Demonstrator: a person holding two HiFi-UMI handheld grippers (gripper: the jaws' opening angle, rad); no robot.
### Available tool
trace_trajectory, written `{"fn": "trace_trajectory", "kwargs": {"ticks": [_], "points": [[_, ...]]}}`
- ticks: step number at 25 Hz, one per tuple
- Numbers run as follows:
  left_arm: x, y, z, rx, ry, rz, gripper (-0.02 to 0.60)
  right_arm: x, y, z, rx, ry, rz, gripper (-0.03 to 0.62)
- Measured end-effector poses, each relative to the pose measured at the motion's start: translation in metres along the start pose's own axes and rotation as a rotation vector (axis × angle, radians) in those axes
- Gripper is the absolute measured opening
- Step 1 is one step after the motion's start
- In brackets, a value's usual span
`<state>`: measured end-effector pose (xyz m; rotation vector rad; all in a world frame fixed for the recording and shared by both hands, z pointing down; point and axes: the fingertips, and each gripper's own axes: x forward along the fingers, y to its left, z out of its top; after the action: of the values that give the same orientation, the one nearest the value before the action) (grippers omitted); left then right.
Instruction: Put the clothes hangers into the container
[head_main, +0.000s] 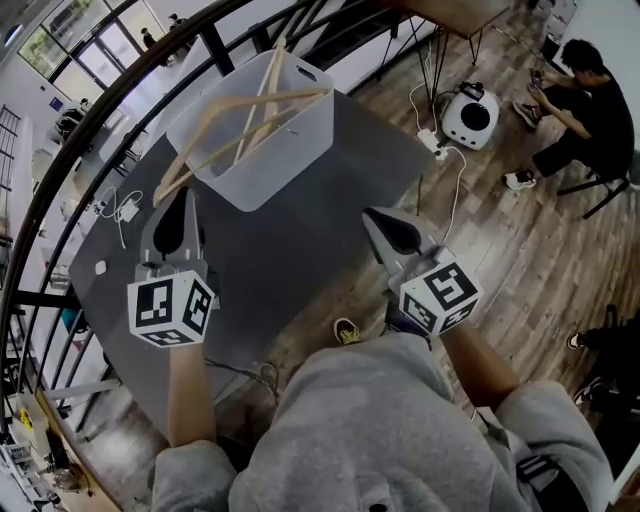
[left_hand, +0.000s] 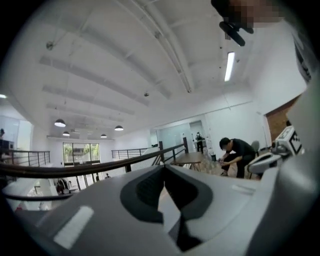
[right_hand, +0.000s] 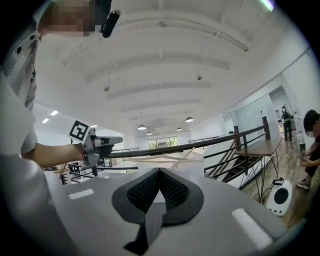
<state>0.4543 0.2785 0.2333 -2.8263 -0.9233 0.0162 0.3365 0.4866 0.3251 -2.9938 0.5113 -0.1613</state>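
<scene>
wooden hangers (head_main: 240, 125) stick from white container (head_main: 300, 150)

Inside the container (head_main: 255, 185), the hangers' (head_main: 280, 98) lower ends blur behind its frosted wall (hooks cannot be made out).

Dark grey table (head_main: 300, 250) takes up the middle. Black curved metal railing (head_main: 90, 130) sweeps round at 10 o'clock. Out on the brown wood plank floor (head_main: 520, 260) there's a white rounded appliance (head_main: 470, 118) at 1 o'clock, a white power strip (head_main: 432, 142) just beside it, and a seated person in black (head_main: 590, 110) at 2.
</scene>
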Motion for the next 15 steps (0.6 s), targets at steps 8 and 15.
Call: {"fn": "trace_trajectory", "kwargs": {"ticks": [8,15], "points": [[-0.064,-0.054,-0.056,-0.124,0.062,0.002,0.012,-0.006,0.008,-0.001,-0.038,0.013,-0.043,-0.002],[-0.076,-0.058,-0.077,-0.159,0.099,0.019,0.012,-0.009,0.008,-0.005,-0.038,0.026,-0.04,-0.002]]}}
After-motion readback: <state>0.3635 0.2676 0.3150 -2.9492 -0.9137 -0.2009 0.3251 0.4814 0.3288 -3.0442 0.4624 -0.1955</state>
